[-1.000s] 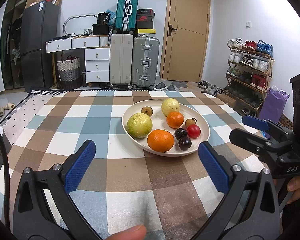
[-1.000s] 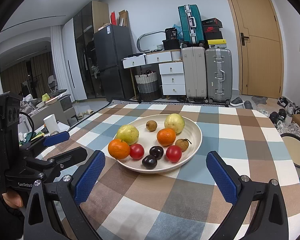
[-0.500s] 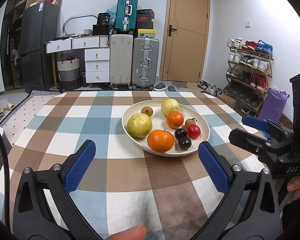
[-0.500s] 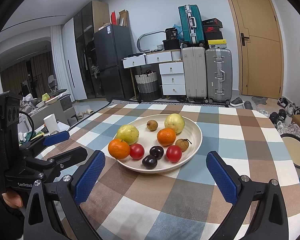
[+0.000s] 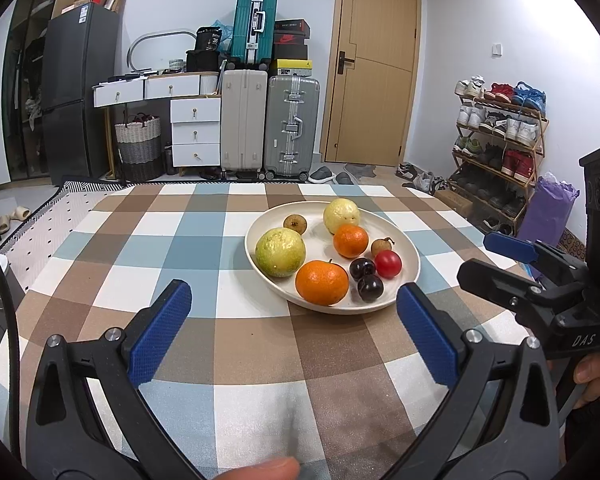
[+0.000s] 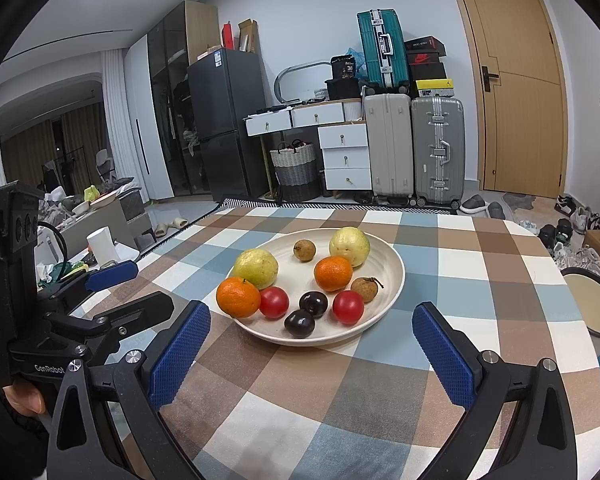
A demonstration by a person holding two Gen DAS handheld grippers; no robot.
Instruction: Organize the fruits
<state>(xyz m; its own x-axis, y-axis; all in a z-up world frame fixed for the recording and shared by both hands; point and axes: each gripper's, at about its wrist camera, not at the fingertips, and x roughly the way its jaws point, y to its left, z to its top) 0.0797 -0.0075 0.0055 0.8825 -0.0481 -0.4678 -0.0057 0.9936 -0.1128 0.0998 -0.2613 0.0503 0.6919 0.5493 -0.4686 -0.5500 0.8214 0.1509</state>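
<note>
A cream plate (image 5: pixel 415 268) (image 6: pixel 394 280) sits mid-table on the checked cloth. It holds two yellow-green guavas (image 6: pixel 257 268), two oranges (image 6: pixel 238 297), two red tomatoes (image 6: pixel 348 307), two dark plums (image 6: pixel 299 323) and two brown longans (image 6: pixel 304 249). My left gripper (image 5: pixel 291 298) hovers open just short of the plate's near left side, nothing between its blue pads (image 5: pixel 160 336). My right gripper (image 6: pixel 311 315) is open too, facing the plate from the near right, and holds nothing. Each gripper shows in the other's view: the right gripper (image 5: pixel 474 256) and the left gripper (image 6: pixel 152 286).
The checked tablecloth (image 6: pixel 460 280) has bare room all around the plate. A round dark-rimmed tray (image 6: pixel 592 306) lies beyond the table's right edge. Suitcases (image 5: pixel 292 128), drawers and a shoe rack (image 5: pixel 496 136) stand behind the table.
</note>
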